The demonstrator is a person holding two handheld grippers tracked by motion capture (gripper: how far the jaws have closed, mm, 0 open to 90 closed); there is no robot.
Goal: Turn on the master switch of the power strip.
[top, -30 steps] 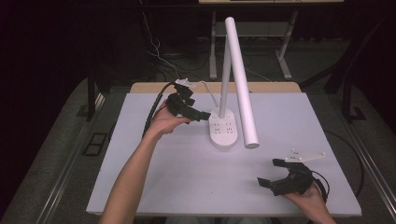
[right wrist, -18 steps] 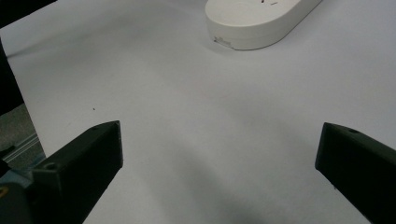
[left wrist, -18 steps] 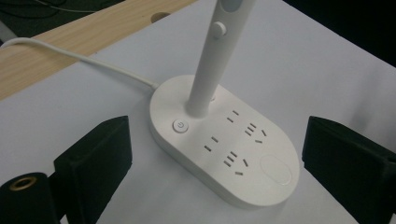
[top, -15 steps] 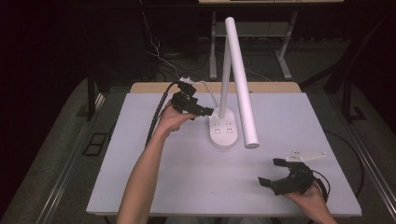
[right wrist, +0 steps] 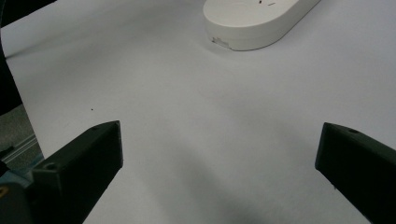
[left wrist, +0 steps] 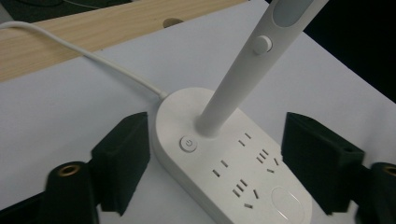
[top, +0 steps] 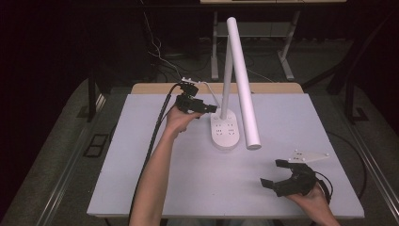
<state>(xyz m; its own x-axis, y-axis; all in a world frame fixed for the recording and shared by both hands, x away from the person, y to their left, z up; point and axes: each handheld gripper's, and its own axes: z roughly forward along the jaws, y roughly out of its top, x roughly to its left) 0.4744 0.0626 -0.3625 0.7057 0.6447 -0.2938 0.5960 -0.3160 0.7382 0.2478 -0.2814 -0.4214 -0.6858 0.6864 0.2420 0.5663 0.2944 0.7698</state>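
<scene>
A white desk lamp stands mid-table on an oval base (top: 225, 132) with sockets; its stem (top: 227, 75) rises from the base and a long head bar (top: 243, 84) slopes down to the front. My left gripper (top: 211, 109) is at the base's rear left end. In the left gripper view, my left gripper (left wrist: 217, 161) has that end with the power button (left wrist: 188, 143) between its jaws. The jaws have just been closing and stand apart from the base. My right gripper (top: 270, 173) rests open at the front right, with bare table between its jaws (right wrist: 219, 158).
The lamp's white cord (left wrist: 93, 58) runs back over a wooden strip (left wrist: 116, 23) at the table's far edge. A small round knob (left wrist: 261, 45) sits on the stem. The white tabletop (top: 141, 160) spreads around the lamp. Dark floor and cables lie beyond.
My left hand has moved right and down toward the lamp base, and its jaws have narrowed. The right hand and gripper have stayed put.
</scene>
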